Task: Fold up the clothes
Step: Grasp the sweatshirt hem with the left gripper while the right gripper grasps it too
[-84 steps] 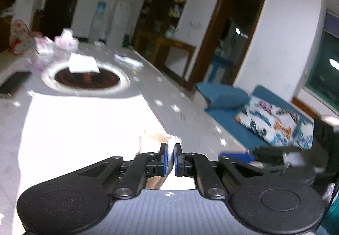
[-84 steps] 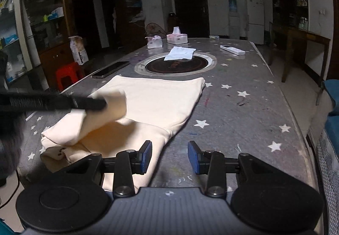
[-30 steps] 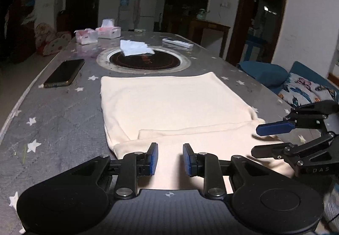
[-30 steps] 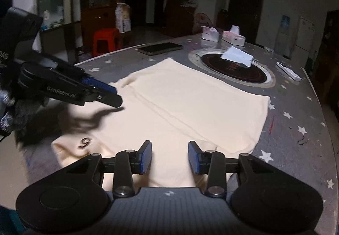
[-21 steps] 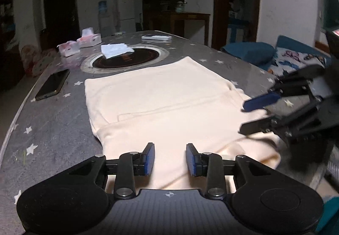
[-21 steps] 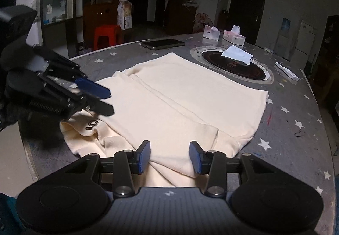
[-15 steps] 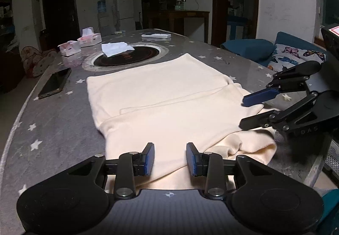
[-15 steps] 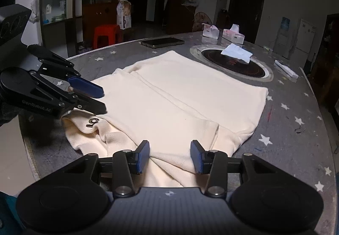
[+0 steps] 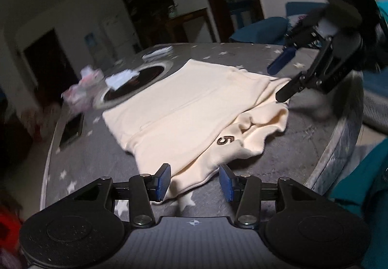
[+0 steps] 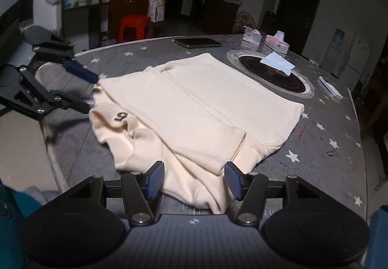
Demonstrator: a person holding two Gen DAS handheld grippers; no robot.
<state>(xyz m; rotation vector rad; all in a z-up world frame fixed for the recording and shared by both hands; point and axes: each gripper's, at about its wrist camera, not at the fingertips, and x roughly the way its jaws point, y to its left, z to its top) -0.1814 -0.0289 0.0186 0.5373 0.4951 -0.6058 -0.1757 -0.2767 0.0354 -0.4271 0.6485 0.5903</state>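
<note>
A cream shirt (image 9: 194, 104) (image 10: 206, 108) lies partly folded on the grey star-patterned table (image 9: 97, 155) (image 10: 327, 159), with a dark "5" patch (image 9: 225, 140) (image 10: 120, 116) on its bunched near end. My left gripper (image 9: 194, 182) is open just above the shirt's near hem, nothing between its blue pads. My right gripper (image 10: 194, 180) is also open over the opposite sleeve end. Each gripper shows in the other's view: the right gripper (image 9: 281, 82) by the shirt's far corner, the left gripper (image 10: 82, 89) beside the patch end.
A round dark hotplate (image 10: 271, 72) with a white tissue (image 10: 277, 62) sits mid-table. A phone (image 10: 197, 42) (image 9: 71, 129), tissue boxes (image 10: 277, 42) and a remote (image 10: 331, 87) lie beyond. A red stool (image 10: 133, 28) stands off the table. The table edge (image 9: 339, 138) runs close by.
The left gripper let go of the folded-over cloth earlier and both drew back to the near edge. Over the last half second both views swung apart; the jaws stay open.
</note>
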